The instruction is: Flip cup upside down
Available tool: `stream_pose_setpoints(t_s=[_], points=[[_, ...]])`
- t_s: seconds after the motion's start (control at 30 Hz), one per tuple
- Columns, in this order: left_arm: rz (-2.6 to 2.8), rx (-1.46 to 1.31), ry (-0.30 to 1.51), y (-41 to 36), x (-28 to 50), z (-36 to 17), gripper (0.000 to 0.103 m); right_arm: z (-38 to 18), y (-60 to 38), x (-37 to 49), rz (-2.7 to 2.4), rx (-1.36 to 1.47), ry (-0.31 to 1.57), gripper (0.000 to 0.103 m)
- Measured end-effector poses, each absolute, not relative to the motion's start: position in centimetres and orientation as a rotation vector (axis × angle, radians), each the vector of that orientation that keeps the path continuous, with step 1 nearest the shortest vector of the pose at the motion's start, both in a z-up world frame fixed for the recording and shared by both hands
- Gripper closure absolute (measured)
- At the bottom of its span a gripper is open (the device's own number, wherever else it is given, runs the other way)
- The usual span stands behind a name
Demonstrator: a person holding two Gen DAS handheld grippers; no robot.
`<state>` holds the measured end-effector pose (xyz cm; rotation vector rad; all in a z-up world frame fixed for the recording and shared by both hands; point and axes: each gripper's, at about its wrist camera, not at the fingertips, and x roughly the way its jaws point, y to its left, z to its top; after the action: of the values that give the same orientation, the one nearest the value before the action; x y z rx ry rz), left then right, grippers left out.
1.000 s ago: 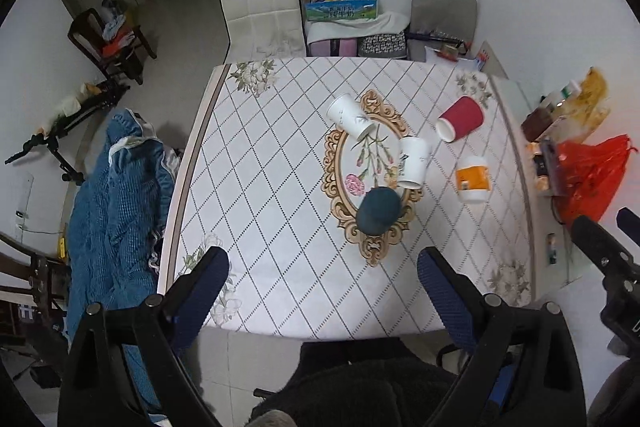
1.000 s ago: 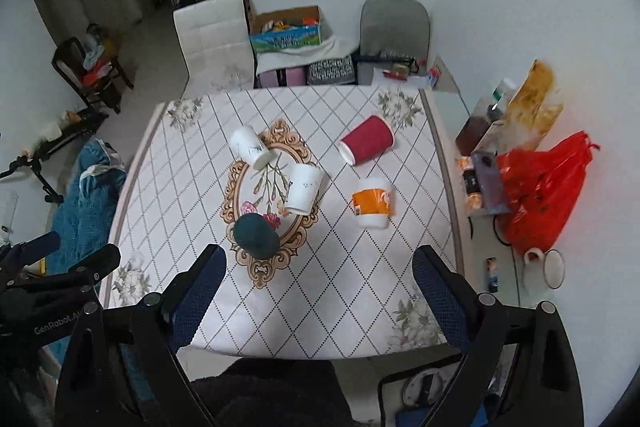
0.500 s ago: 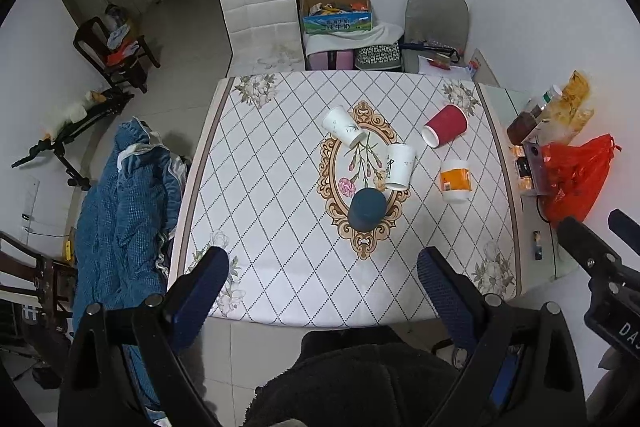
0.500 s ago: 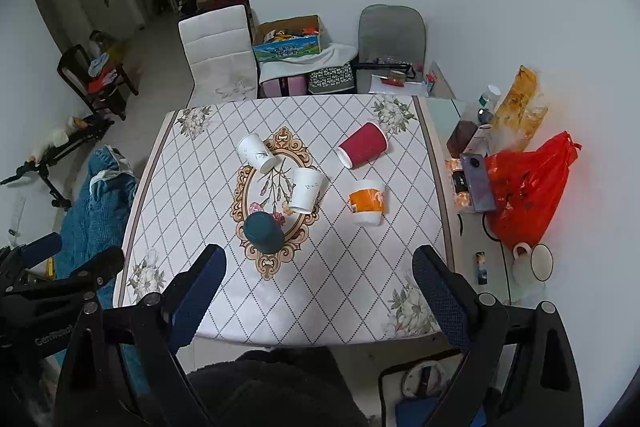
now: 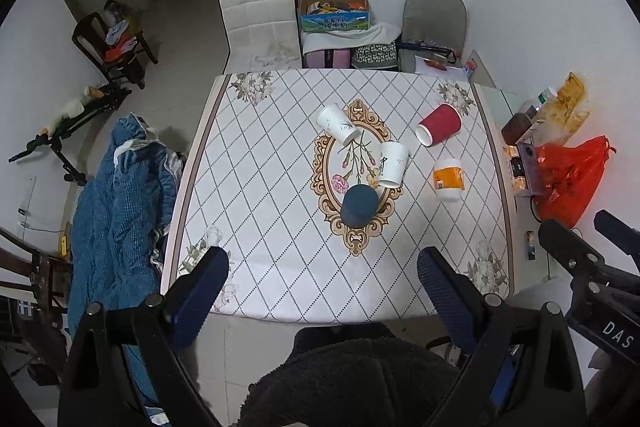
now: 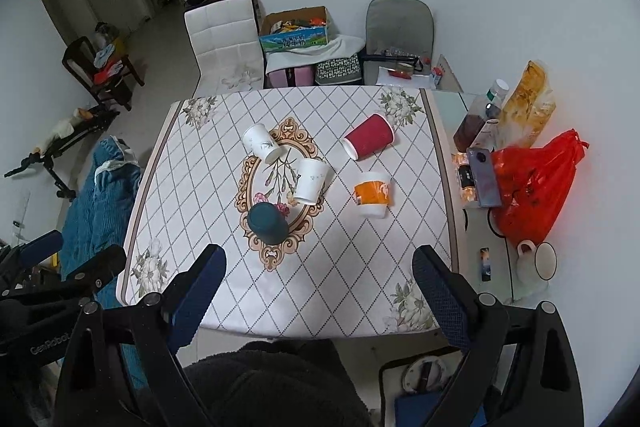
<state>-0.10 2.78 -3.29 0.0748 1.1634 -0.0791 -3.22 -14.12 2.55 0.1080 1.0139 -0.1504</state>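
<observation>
Both grippers hang high above the table (image 5: pixel 248 187), left gripper (image 5: pixel 320 275) and right gripper (image 6: pixel 318 273) each spread wide, holding nothing. On the quilted diamond-pattern cloth's ornate oval medallion (image 5: pixel 356 247), a dark teal cup (image 5: pixel 359 205) stands inverted; the ribbed red paper cup (image 5: pixel 438 125) lies sideways to its right, apart.

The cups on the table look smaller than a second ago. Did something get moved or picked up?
Only the cameras moved. Both the left gripper and right gripper pulled back and up from the table, open and empty, so more of the room shows. The dark blue cup, two white cups, the red cup and the orange cup lie as before.
</observation>
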Motion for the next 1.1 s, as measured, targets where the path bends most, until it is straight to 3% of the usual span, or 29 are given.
stream_pose_setpoints(t_s=[1.1], points=[[-0.023, 0.073, 1.136, 3.4, 0.1, -2.7, 0.004, 2.3, -14.3, -2.0, -0.121, 0.097, 1.040, 0.004]])
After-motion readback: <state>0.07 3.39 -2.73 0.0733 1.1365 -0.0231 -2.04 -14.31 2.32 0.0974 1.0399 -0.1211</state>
